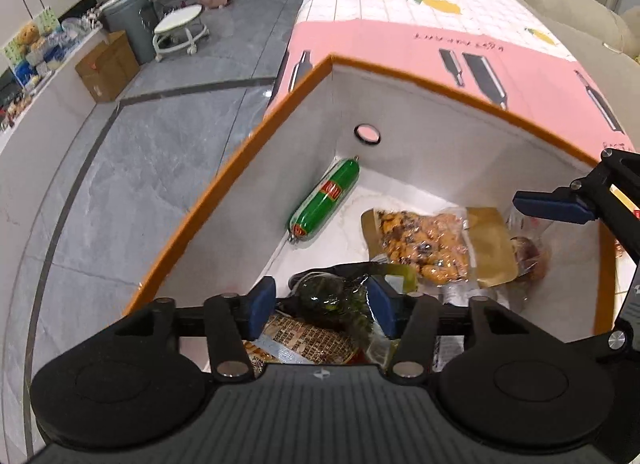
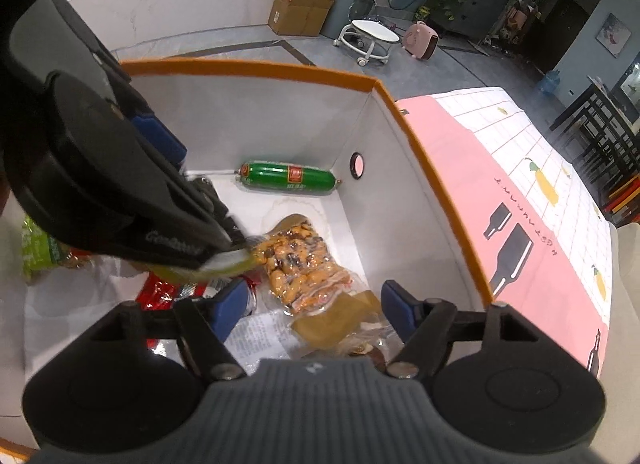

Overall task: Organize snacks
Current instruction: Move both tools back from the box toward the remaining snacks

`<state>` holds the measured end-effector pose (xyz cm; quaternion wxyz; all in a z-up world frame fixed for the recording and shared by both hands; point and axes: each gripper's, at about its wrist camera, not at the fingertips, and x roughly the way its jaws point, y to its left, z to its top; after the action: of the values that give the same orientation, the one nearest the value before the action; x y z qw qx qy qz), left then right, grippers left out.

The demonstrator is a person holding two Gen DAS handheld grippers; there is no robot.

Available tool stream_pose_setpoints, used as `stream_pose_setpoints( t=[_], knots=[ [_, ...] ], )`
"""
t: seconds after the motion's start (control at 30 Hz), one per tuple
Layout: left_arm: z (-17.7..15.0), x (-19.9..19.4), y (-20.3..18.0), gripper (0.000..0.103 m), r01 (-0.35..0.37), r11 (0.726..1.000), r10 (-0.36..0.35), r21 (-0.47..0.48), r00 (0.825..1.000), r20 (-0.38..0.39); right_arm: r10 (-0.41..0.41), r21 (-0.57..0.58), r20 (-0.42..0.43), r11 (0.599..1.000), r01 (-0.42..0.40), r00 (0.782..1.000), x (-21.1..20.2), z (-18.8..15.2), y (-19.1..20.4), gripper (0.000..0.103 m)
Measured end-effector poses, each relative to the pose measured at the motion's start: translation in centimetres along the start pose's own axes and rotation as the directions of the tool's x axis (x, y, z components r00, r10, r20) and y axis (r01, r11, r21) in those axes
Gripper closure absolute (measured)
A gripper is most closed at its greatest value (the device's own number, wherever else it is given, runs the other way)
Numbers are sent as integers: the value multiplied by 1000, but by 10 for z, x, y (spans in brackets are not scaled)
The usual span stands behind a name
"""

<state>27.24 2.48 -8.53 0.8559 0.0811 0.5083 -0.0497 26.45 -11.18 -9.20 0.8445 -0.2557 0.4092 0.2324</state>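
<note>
An orange-rimmed box (image 1: pixel 440 86) (image 2: pixel 248 66) with white walls holds the snacks. A green sausage (image 1: pixel 324 200) (image 2: pixel 290 177) lies against its far wall. A clear pack of yellow-brown snacks (image 1: pixel 424 250) (image 2: pixel 298 264) lies in the middle. My left gripper (image 1: pixel 322 306) (image 2: pixel 208 204) is inside the box, open, with a dark green packet (image 1: pixel 332 296) between its blue fingers and a printed packet (image 1: pixel 304 340) beneath. My right gripper (image 2: pixel 314 308) is open above the snack pack's gold end, holding nothing. One of its fingers (image 1: pixel 552 204) shows in the left wrist view.
A clear bag of brown pieces (image 1: pixel 528 256) (image 2: pixel 368 350) and a red wrapper (image 2: pixel 160 292) also lie in the box. It stands on a pink and white tablecloth (image 1: pixel 400 0). Grey floor with a cardboard carton (image 1: pixel 106 66), stool (image 1: pixel 180 26) and bin lies beyond.
</note>
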Motion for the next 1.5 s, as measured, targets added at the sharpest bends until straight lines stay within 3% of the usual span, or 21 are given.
stream_pose_setpoints(
  t=[0.2, 0.37, 0.53, 0.63, 0.77, 0.87, 1.13, 1.4, 1.5],
  knots=[
    [1, -26, -3, 32, -33, 999, 34, -3, 997, 62, -40, 3, 38, 999, 40, 998, -23, -1, -3, 25],
    [0, -58, -5, 31, -71, 997, 75, -29, 987, 143, -68, 56, 95, 996, 63, 993, -53, -5, -13, 21],
    [-4, -95, -12, 31, -90, 994, 103, -61, 960, 262, -112, 169, 189, 982, 80, 976, -93, -18, -30, 21],
    [-12, -117, -22, 30, -76, 994, 97, -72, 934, 344, -136, 248, 253, 966, 71, 958, -119, -34, -39, 19],
    [-25, -136, -42, 29, -37, 998, 53, -48, 906, 419, -173, 346, 295, 936, 64, 940, -144, -63, -47, 19],
    [-36, -143, -64, 29, 15, 1000, -18, 9, 900, 436, -222, 405, 276, 909, 96, 935, -156, -91, -50, 19],
    [-65, -136, -121, 29, 82, 986, -134, 143, 904, 407, -267, 504, 180, 852, 145, 947, -164, -161, -47, 19],
    [-84, -103, -159, 29, 163, 975, -202, 148, 929, 310, -318, 551, 66, 802, 231, 946, -145, -210, -46, 19],
    [-88, -87, -166, 29, 190, 973, -218, 128, 938, 270, -326, 535, 44, 806, 253, 945, -133, -223, -46, 19]
  ],
)
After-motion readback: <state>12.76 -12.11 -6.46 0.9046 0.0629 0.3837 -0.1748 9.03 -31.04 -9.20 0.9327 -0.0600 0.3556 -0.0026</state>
